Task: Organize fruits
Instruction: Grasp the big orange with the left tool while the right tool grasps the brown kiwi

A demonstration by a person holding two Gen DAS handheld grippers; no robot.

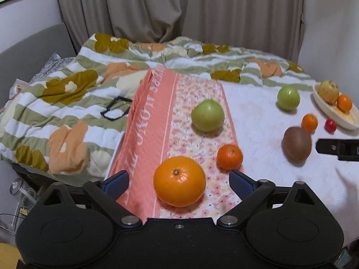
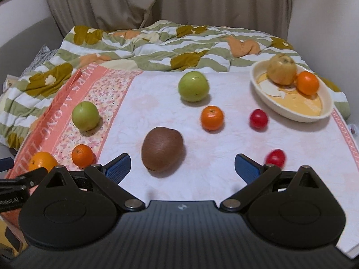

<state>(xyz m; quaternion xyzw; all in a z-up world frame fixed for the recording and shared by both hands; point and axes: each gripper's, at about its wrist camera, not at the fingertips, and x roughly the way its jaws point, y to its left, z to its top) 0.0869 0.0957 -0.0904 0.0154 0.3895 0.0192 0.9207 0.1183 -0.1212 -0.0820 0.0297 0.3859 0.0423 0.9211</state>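
Straddling the big orange [image 1: 179, 181] with my wide left tongs [image 1: 179, 179]; firm, round, may roll: grip its middle. Right tongs [image 2: 182, 164] wide near the kiwi [image 2: 162, 149].

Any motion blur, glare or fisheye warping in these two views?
Left wrist view: soft throughout, kiwi smeared, a glossy highlight on the large orange, dark vignette in the top corners. Right wrist view: near red tomato blurred, soft shadows beside fruit, cloth edges bowed.
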